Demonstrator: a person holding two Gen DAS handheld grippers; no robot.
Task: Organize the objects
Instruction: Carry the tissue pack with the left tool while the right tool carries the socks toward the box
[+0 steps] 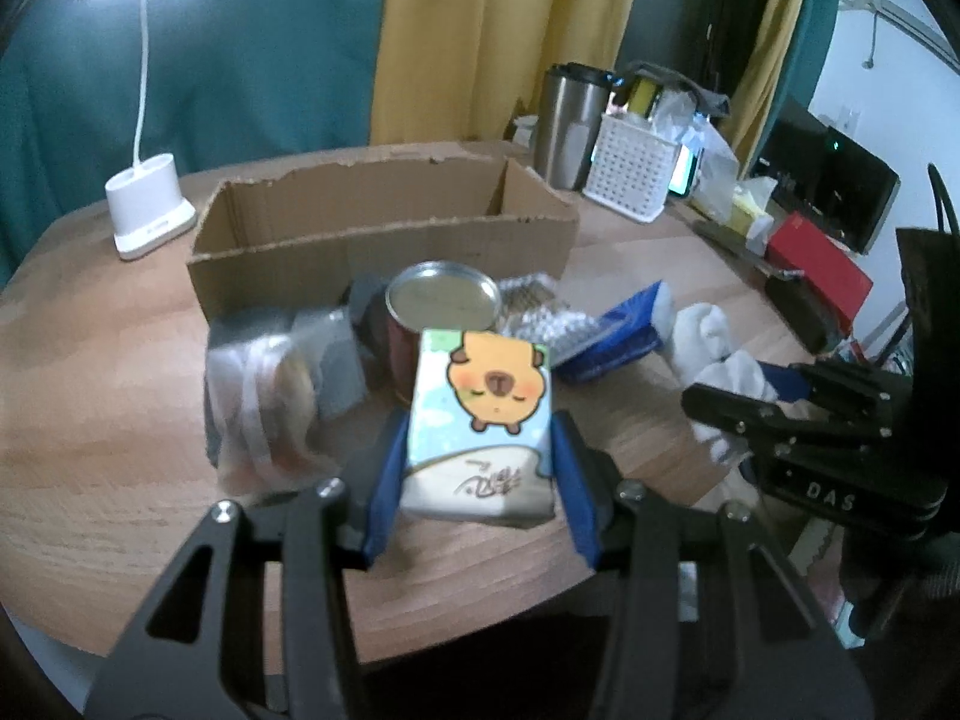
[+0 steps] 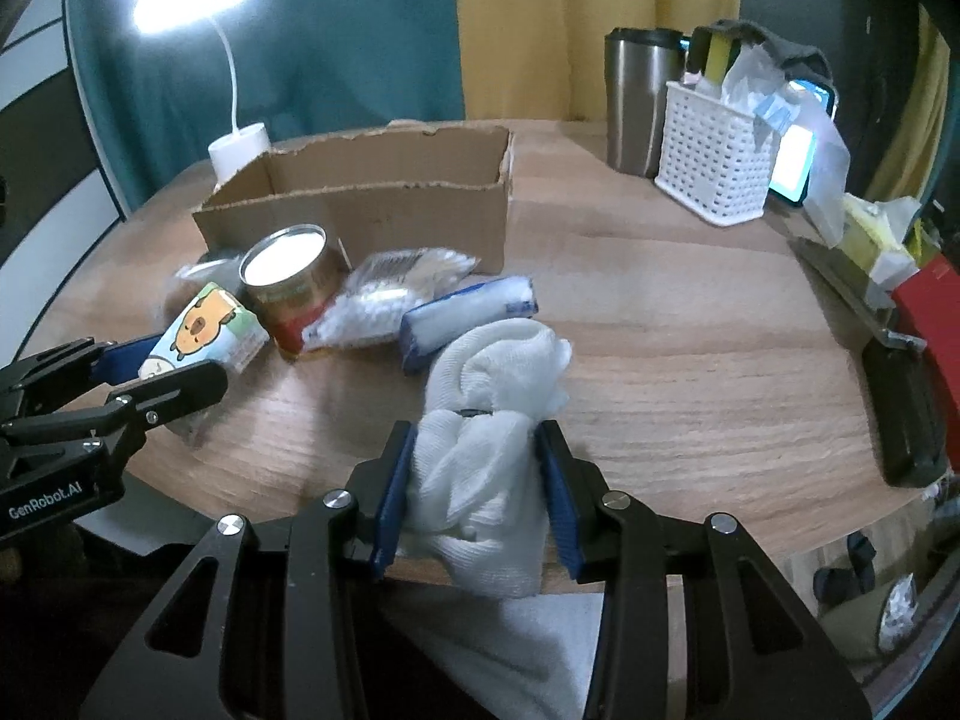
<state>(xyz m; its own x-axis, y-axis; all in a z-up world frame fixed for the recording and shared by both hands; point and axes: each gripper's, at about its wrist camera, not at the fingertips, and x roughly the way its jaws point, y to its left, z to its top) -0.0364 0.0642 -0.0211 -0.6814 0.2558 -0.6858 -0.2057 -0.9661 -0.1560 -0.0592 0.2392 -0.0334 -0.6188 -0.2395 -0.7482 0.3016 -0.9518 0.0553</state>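
Note:
My left gripper is shut on a tissue pack printed with a cartoon capybara; it also shows in the right wrist view. My right gripper is shut on a bundled white cloth, seen at the right in the left wrist view. An open cardboard box stands behind, and also shows in the right wrist view. In front of it lie a tin can, a plastic-wrapped package, a clear bag and a blue-and-white packet.
A white lamp base stands left of the box. A steel tumbler, a white perforated basket with a lit phone behind it, a red box and a black case sit at the table's right side.

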